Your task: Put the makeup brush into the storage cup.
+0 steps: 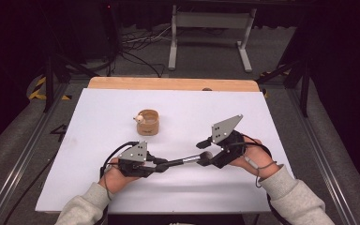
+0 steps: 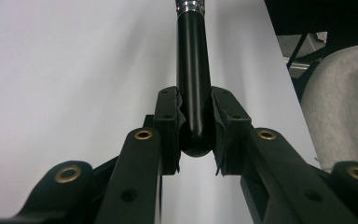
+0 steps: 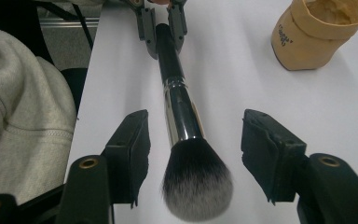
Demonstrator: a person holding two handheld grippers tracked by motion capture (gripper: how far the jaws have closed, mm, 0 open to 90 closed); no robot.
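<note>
Over the white table (image 1: 122, 187), we hold a makeup brush (image 1: 180, 162) between our two grippers. Our left gripper (image 1: 161, 165) is clamped on the butt of the black handle (image 2: 193, 93), pads pressing both sides, so that the brush is carried clear of the table with its bristle head (image 3: 196, 179) free. Our right gripper (image 1: 205, 151) stands with its jaws apart on either side of the bristle head, touching nothing; we judge that it has let go so that the left alone bears the brush. The brush's long axis runs roughly level across the table, handle end to our left, bristle head pointing to our right and slightly away from us. A small tan pouch (image 1: 148, 122) with a rolled rim stands open well apart, farther back on the table, and we take it as the likely place for the brush.
</note>
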